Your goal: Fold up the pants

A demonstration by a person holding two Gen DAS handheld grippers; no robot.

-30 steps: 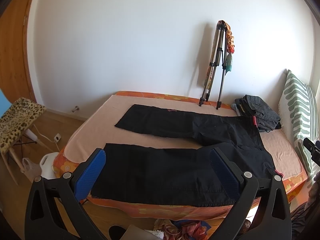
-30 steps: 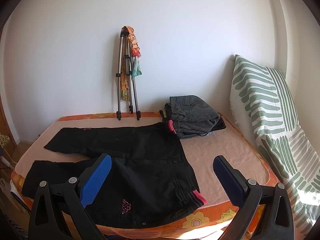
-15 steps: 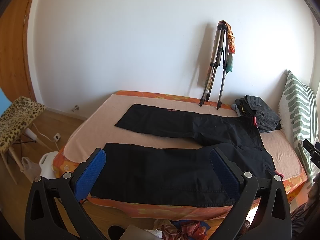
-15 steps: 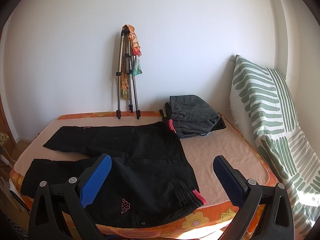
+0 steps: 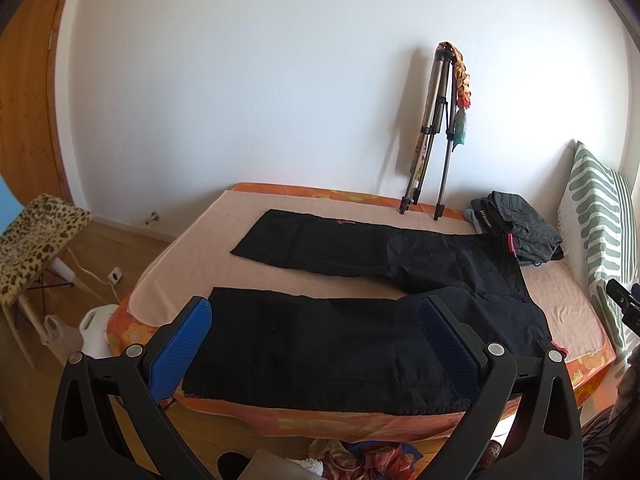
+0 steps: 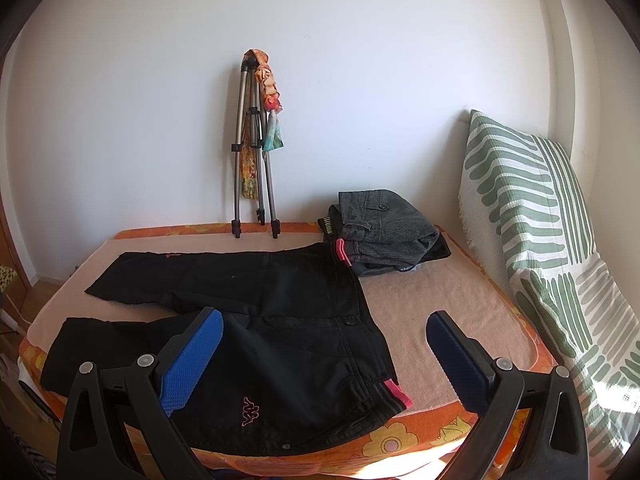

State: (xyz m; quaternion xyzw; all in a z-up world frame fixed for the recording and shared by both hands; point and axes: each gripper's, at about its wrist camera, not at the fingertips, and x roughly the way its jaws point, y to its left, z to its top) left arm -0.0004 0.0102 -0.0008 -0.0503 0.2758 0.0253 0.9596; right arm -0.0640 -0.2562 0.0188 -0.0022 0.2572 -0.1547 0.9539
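Note:
Black pants (image 5: 332, 344) lie spread flat on the bed (image 5: 188, 264), legs apart and pointing left, pink-trimmed waist at the right. In the right wrist view the pants (image 6: 288, 344) show a pink logo near the front edge. My left gripper (image 5: 316, 344) is open and empty, held in front of the near leg. My right gripper (image 6: 324, 356) is open and empty, held in front of the waist end. Neither touches the fabric.
A folded grey garment pile (image 6: 384, 232) sits at the bed's back right. A tripod (image 6: 252, 168) leans on the wall behind. A green-striped cushion (image 6: 532, 224) stands at the right. A leopard-print stool (image 5: 32, 240) stands left on the floor; clothes (image 5: 360, 452) lie below.
Both views have shifted only slightly; the pants lie as before and both grippers stay open.

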